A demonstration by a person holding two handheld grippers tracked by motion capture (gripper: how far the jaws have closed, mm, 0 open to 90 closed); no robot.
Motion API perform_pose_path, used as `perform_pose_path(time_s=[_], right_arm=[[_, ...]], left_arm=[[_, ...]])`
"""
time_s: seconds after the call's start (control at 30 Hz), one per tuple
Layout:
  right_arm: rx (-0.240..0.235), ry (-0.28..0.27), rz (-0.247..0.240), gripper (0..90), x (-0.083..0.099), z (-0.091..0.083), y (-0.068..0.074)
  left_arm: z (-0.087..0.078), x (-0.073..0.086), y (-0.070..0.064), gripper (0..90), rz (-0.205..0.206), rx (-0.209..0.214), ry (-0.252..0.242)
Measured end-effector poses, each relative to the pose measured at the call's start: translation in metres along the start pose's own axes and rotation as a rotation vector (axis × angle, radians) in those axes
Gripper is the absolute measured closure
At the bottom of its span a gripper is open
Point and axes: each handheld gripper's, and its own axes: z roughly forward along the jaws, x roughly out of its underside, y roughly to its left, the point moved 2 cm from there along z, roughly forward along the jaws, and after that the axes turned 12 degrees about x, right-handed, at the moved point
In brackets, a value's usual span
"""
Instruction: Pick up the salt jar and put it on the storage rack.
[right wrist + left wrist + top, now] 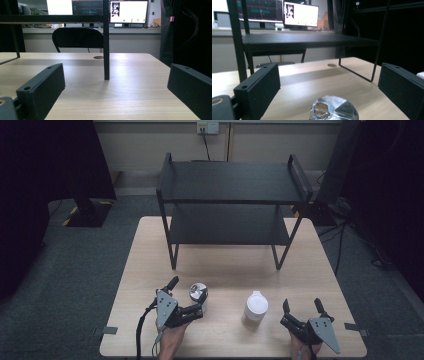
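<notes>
A small container with a shiny foil top (198,292) stands on the wooden table (225,270) at front left. My left gripper (188,295) is open around it, one jaw on each side, not touching. In the left gripper view the foil top (334,111) sits low between the two wide-apart jaws of the left gripper (329,83). A white-lidded tan jar (255,309) stands at front middle-right. Right of that jar my right gripper (302,305) rests open, and in its own view the right gripper (116,85) has only bare tabletop between its jaws.
A black two-tier rack (230,182) stands on the back half of the table. One of its legs (106,50) rises straight ahead of the right gripper. Beyond the table are a black chair (77,37) and lit monitors (128,11).
</notes>
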Motion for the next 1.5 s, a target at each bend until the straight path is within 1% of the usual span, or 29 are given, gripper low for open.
perform_pose_path(time_s=[0.07,0.1,0.17,0.27,0.3,0.4,0.53,0.6,0.73,0.83,0.87,0.9,1.0,1.07,1.1,1.13,1.23,1.37,1.4,1.43,1.5], right_arm=[[0.0,0.0,0.0,0.0,0.0,0.0,0.0],[0.0,0.0,0.0,0.0,0.0,0.0,0.0],[0.0,0.0,0.0,0.0,0.0,0.0,0.0],[-0.001,0.0,0.0,0.0,0.0,0.0,0.0],[-0.002,0.0,-0.001,0.0,0.0,0.0,0.0],[-0.003,0.0,-0.001,0.0,0.0,0.0,0.0],[-0.004,0.0,-0.001,0.0,0.0,0.0,-0.001],[-0.004,0.0,-0.001,0.0,0.0,0.0,-0.001],[-0.007,0.0,-0.001,0.0,0.0,0.0,-0.001],[-0.013,0.0,0.0,0.0,0.0,0.0,-0.002],[-0.014,0.0,0.0,0.0,0.0,0.0,-0.002],[-0.015,0.001,0.0,0.0,0.0,0.0,-0.002],[-0.017,0.001,0.0,0.0,0.0,0.0,-0.002],[-0.016,0.001,-0.001,0.0,0.0,0.0,-0.002],[-0.017,0.001,-0.001,0.0,0.0,0.0,-0.002],[-0.017,0.001,-0.001,0.0,0.0,0.0,-0.002],[-0.018,0.001,0.0,0.0,0.0,0.0,-0.003],[-0.019,0.001,0.0,0.0,0.0,0.001,-0.003],[-0.019,0.001,0.0,0.0,0.0,0.001,-0.003],[-0.019,0.001,0.0,0.0,0.0,0.001,-0.003],[-0.02,0.002,0.0,0.0,0.0,0.001,-0.003]], left_arm=[[0.005,0.003,-0.001,3.6,0.0,-0.006,0.014],[0.006,0.005,-0.002,3.6,0.009,-0.015,0.02],[0.008,0.007,-0.003,3.7,0.012,-0.019,0.022],[0.011,0.014,-0.005,4.4,0.001,-0.027,0.035],[0.013,0.019,-0.006,5.3,-0.001,-0.029,0.047],[0.014,0.021,-0.006,6.5,-0.007,-0.022,0.06],[0.016,0.027,-0.009,12.4,-0.003,-0.024,0.056],[0.018,0.029,-0.011,13.4,-0.008,-0.028,0.056],[0.02,0.031,-0.014,15.5,0.006,-0.032,0.071],[0.021,0.034,-0.016,18.9,0.006,-0.046,0.068],[0.021,0.035,-0.016,20.2,0.003,-0.045,0.069],[0.021,0.036,-0.016,22.2,0.009,-0.048,0.073],[0.022,0.036,-0.016,22.6,0.007,-0.049,0.086],[0.022,0.036,-0.016,23.0,0.011,-0.058,0.084],[0.022,0.037,-0.015,25.1,0.0,-0.058,0.078],[0.022,0.037,-0.015,25.9,0.0,-0.058,0.078],[0.023,0.037,-0.014,27.0,0.004,-0.058,0.09],[0.024,0.039,-0.015,30.2,0.014,-0.055,0.091],[0.024,0.039,-0.015,32.6,0.019,-0.053,0.088],[0.024,0.039,-0.016,32.6,0.021,-0.052,0.088],[0.025,0.04,-0.017,34.5,0.027,-0.059,0.086]])
